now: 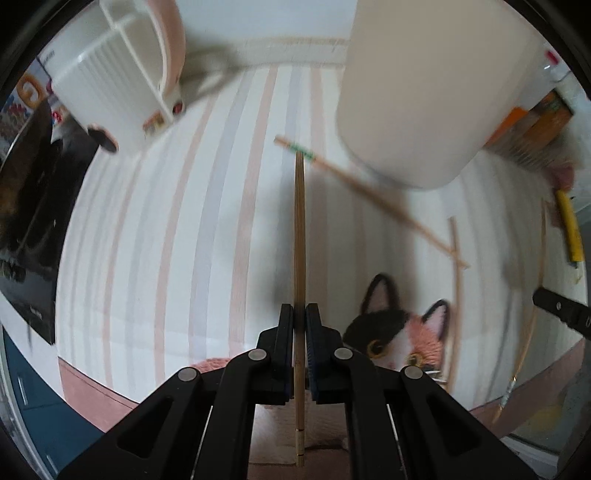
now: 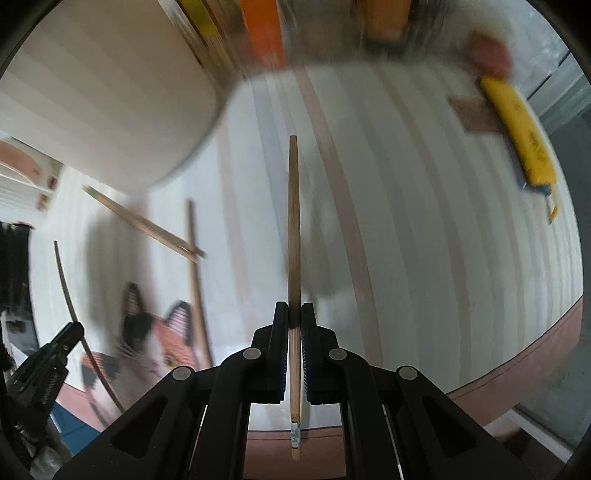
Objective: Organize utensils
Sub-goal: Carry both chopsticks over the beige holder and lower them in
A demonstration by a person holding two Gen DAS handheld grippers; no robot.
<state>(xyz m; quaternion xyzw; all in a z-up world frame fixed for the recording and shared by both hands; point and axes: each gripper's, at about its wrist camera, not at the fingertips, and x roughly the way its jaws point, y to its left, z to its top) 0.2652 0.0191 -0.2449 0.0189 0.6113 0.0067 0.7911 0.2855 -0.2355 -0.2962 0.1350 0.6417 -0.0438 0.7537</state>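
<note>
My left gripper (image 1: pixel 299 314) is shut on a light bamboo chopstick (image 1: pixel 299 229) that points straight ahead above the striped mat. My right gripper (image 2: pixel 294 314) is shut on a darker wooden chopstick (image 2: pixel 293 221), also pointing forward. A big white cylindrical holder (image 1: pixel 424 92) stands ahead at the right in the left wrist view and at the upper left in the right wrist view (image 2: pixel 103 96). Loose chopsticks (image 1: pixel 369 192) lie crossed on the mat below it, and show in the right wrist view (image 2: pixel 147 225). The right gripper's tip (image 1: pixel 561 310) shows at the left view's right edge.
The striped mat (image 1: pixel 184 221) has a cat picture (image 1: pixel 399 332). A white ribbed rack with a pink part (image 1: pixel 110 74) stands at the far left. A yellow utility knife (image 2: pixel 517 136) lies at the right. Orange boxes (image 2: pixel 266 29) stand behind. A dark object (image 1: pixel 26 221) sits at the left edge.
</note>
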